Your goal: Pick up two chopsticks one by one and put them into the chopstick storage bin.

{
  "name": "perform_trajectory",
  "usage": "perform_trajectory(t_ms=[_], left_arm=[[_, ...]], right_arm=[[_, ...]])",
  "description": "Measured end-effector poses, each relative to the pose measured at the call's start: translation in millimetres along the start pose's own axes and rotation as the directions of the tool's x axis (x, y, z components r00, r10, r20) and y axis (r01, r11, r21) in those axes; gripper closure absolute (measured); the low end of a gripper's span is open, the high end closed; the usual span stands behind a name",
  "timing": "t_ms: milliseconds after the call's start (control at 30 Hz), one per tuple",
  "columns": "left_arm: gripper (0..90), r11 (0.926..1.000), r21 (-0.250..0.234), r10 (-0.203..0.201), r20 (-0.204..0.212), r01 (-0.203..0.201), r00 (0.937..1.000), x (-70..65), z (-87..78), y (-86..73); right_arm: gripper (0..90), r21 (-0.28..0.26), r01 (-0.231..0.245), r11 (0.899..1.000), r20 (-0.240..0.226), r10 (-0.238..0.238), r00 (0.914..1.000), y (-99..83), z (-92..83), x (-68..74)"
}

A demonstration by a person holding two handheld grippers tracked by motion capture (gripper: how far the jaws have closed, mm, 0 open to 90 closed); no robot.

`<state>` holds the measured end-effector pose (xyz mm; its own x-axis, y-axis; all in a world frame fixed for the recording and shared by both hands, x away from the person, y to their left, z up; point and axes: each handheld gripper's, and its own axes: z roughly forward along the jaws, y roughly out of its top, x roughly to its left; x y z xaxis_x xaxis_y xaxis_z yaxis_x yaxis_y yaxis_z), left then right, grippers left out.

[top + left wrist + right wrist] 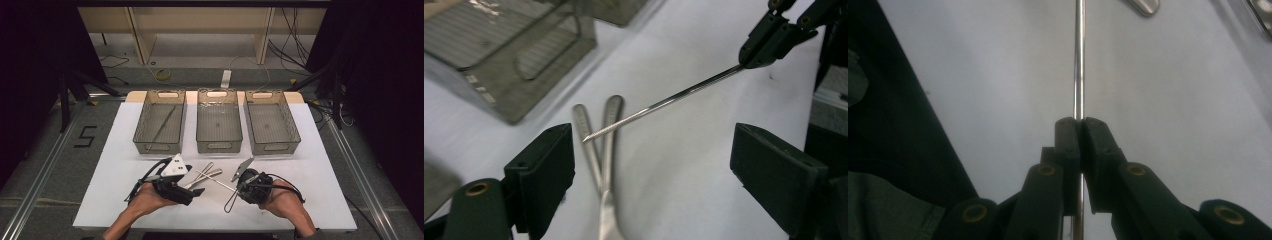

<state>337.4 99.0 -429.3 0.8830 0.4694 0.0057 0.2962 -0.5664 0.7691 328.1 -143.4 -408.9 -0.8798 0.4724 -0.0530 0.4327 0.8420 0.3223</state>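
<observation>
A thin steel rod (pixel 215 181) (pixel 664 102) (pixel 1078 60) hangs a little above the white table sheet (pixel 310 180), and my right gripper (pixel 241 186) (pixel 1080 125) is shut on it near one end. The left gripper view shows that gripper (pixel 769 47) at the upper right, with the rod's tip pointing toward my left jaw. A pair of steel forceps (pixel 207 172) (pixel 604 150) lies flat on the sheet under the rod's tip. My left gripper (pixel 198 191) (pixel 651 165) is open, its jaws wide apart on either side of the forceps' near end, touching nothing.
Three clear mesh-bottomed trays stand in a row at the back: the left tray (pixel 159 148) holds a thin long tool (pixel 164 122); the middle tray (pixel 219 146) and right tray (pixel 273 147) look bare. A cable loop (pixel 230 202) hangs near my right hand.
</observation>
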Motion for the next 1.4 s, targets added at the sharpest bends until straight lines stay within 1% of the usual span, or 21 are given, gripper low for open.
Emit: perform_trajectory(t_ms=[33, 100, 200, 267, 400, 467, 500, 533, 600, 633, 700, 733, 767, 867, 967, 1033, 1067, 1200, 1333, 1367, 1400], left_arm=[[17.5, 0.9996, 0.019, 0.022, 0.006, -0.022, 0.9997, -1.8, 3.6, 1.8], [17.5, 0.9982, 0.038, 0.046, 0.014, -0.047, 0.9988, -5.9, 9.5, 5.2], [18.5, 0.9974, 0.049, 0.05, 0.056, -0.053, 0.9972, -10.0, 14.6, 7.8], [19.3, 0.9949, 0.065, 0.074, 0.062, -0.078, 0.9954, -11.3, 16.4, 8.1], [22.6, 0.9902, 0.089, 0.1, 0.08, -0.107, 0.9917, -15.9, 19.3, 9.3], [24.9, 0.9848, 0.112, 0.124, 0.084, -0.133, 0.9887, -18.2, 22.4, 9.8], [25.8, 0.9805, 0.128, 0.139, 0.084, -0.149, 0.9867, -19.1, 23.7, 9.9], [27.0, 0.9786, 0.135, 0.144, 0.084, -0.155, 0.9859, -20.4, 25.3, 9.5], [30.8, 0.9736, 0.15, 0.16, 0.087, -0.172, 0.9833, -22.1, 27.4, 9.5], [31.8, 0.972, 0.155, 0.164, 0.087, -0.176, 0.9826, -23.0, 28.2, 9.7], [35.3, 0.9719, 0.156, 0.164, 0.089, -0.177, 0.9824, -25.3, 29.8, 9.9], [37.2, 0.9693, 0.163, 0.169, 0.098, -0.184, 0.9806, -25.6, 30.0, 10.2], [38.7, 0.9693, 0.164, 0.168, 0.1, -0.183, 0.9807, -25.9, 30.5, 10.0], [44.1, 0.9677, 0.171, 0.17, 0.098, -0.185, 0.9806, -25.8, 31.4, 9.3], [48.4, 0.9611, 0.186, 0.188, 0.102, -0.204, 0.9769, -26.4, 31.8, 9.1], [51.2, 0.9576, 0.194, 0.194, 0.11, -0.213, 0.9748, -26.4, 32.0, 9.1], [52.7, 0.9551, 0.2, 0.2, 0.112, -0.219, 0.9734, -26.4, 32.1, 9.0], [59.4, 0.953, 0.203, 0.205, 0.115, -0.225, 0.9721, -26.8, 31.8, 9.3], [66.6, 0.9536, 0.2, 0.202, 0.13, -0.225, 0.9707, -27.5, 31.3, 9.5], [67.7, 0.9516, 0.202, 0.207, 0.135, -0.232, 0.9688, -27.7, 31.0, 9.6], [68.5, 0.9524, 0.201, 0.204, 0.139, -0.23, 0.9689, -28.2, 31.1, 9.5]], right_arm=[[86.2, -0.004, 0.01, 1.0, -0.001, -0.01, 1.0, 1.0, -0.5, 2.1], [86.2, -0.013, 0.042, 0.999, -0.002, -0.042, 0.9991, 3.1, -0.8, 5.1], [86.1, -0.013, 0.06, 0.998, -0.01, -0.06, 0.9981, 5.4, -2.1, 10.2], [86.2, -0.013, 0.078, 0.997, -0.012, -0.078, 0.9969, 6.7, -2.7, 13.1], [86.1, -0.02, 0.097, 0.995, -0.015, -0.098, 0.9951, 8.9, -2.6, 17.5], [86.1, -0.022, 0.11, 0.994, -0.018, -0.111, 0.9937, 9.7, -2.7, 19.2], [86.1, -0.02, 0.109, 0.994, -0.02, -0.11, 0.9937, 10.2, -3.2, 20.5], [86.1, -0.018, 0.124, 0.992, -0.022, -0.125, 0.9919, 10.7, -3.8, 20.6], [86.1, -0.024, 0.131, 0.991, -0.023, -0.131, 0.9911, 11.1, -4.3, 21.8], [86.1, -0.029, 0.131, 0.991, -0.024, -0.132, 0.991, 11.1, -4.3, 22.5], [86.1, -0.027, 0.147, 0.989, -0.027, -0.147, 0.9887, 11.6, -4.1, 22.2], [86.1, -0.026, 0.145, 0.989, -0.027, -0.146, 0.9889, 11.7, -3.7, 23.0], [86.1, -0.029, 0.139, 0.99, -0.027, -0.14, 0.9898, 11.7, -3.1, 24.2], [86.1, -0.024, 0.158, 0.987, -0.033, -0.158, 0.9868, 12.3, -3.3, 25.9], [86.1, -0.022, 0.178, 0.984, -0.039, -0.179, 0.9831, 13.1, -4.0, 27.2], [86.1, -0.023, 0.169, 0.985, -0.038, -0.17, 0.9847, 13.5, -4.6, 29.1], [86.1, -0.022, 0.183, 0.983, -0.041, -0.184, 0.9821, 13.6, -4.8, 28.6], [86.1, -0.022, 0.188, 0.982, -0.043, -0.189, 0.9811, 13.7, -4.6, 28.9], [86.0, -0.028, 0.188, 0.982, -0.042, -0.189, 0.9811, 13.3, -3.9, 29.2], [86.0, -0.031, 0.19, 0.981, -0.044, -0.191, 0.9806, 13.1, -3.7, 28.8], [86.0, -0.034, 0.192, 0.981, -0.049, -0.194, 0.9798, 12.6, -3.6, 28.3]])
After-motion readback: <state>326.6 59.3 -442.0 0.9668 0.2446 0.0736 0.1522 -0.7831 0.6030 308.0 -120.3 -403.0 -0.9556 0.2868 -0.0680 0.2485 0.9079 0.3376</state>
